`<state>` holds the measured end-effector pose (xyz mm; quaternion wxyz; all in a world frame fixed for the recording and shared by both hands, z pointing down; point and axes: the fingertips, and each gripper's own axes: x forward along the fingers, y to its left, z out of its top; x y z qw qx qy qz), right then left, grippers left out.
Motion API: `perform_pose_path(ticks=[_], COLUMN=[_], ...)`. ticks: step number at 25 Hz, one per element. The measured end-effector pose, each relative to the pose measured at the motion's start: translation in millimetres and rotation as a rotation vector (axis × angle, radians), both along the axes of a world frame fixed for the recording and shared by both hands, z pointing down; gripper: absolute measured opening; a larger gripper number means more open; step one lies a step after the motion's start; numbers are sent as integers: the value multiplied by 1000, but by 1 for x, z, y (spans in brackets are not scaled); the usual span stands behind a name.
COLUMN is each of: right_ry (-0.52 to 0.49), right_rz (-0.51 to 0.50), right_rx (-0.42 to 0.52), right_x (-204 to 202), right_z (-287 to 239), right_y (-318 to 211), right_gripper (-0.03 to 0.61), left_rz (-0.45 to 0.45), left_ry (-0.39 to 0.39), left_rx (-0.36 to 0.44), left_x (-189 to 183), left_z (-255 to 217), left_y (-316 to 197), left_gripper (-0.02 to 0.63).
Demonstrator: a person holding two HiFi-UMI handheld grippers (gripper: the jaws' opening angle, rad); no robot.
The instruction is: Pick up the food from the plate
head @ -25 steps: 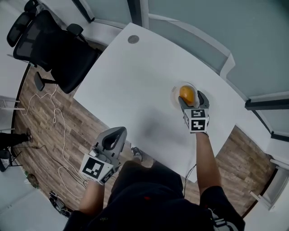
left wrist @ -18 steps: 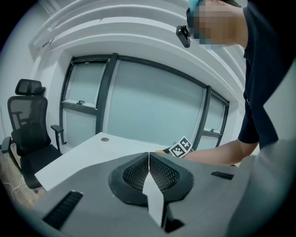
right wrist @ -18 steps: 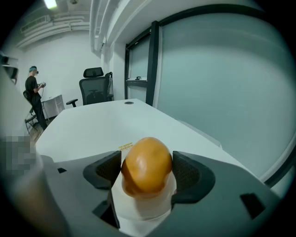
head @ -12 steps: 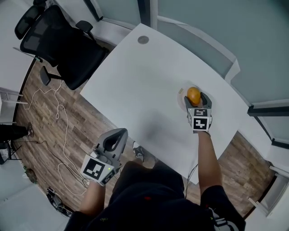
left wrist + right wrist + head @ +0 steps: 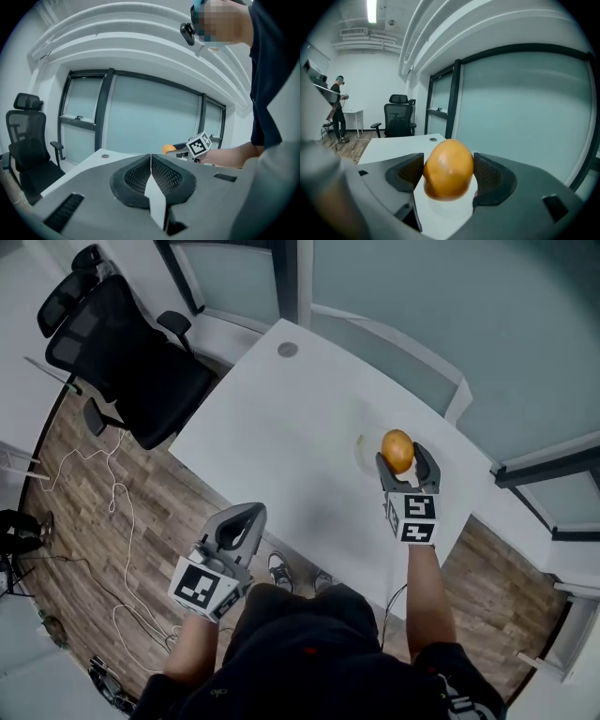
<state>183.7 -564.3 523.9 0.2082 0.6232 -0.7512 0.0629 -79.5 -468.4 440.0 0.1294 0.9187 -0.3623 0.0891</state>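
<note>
An orange, egg-shaped fruit [image 5: 397,449] sits between the fingers of my right gripper [image 5: 400,456], which is shut on it; in the right gripper view both pads press the fruit's [image 5: 448,169] sides. The fruit is held above the white table [image 5: 281,427], just right of the pale round plate [image 5: 362,454]. My left gripper [image 5: 240,523] hangs off the table's near edge over the floor, shut and empty, its pads [image 5: 150,164] meeting. The fruit [image 5: 169,148] also shows far off in the left gripper view.
A black office chair [image 5: 112,348] stands at the table's far left corner. A round grommet [image 5: 287,350] marks the far end of the table. Cables [image 5: 112,521] lie on the wooden floor. Glass walls [image 5: 450,315] run behind. A person [image 5: 337,110] stands far off.
My right gripper has lifted the fruit off the plate and drawn it slightly back; the plate now shows bare to the fruit's left. The left gripper has stayed put.
</note>
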Motion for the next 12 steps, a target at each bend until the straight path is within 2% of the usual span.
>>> perform_pose_path(ticks=[6,12], right_ry=[-22,-19], right_rz=[-33,-44], right_rx=[170,298], right_x=[-30,-53], right_z=[-97,-171], right_y=[55,102], right_gripper=[348,348], left_rz=[50,98], left_ry=[62,108], left_rx=[113,182], left_x=[4,5], left_z=[-44,-78], left_y=[3,5], left_gripper=[23,23])
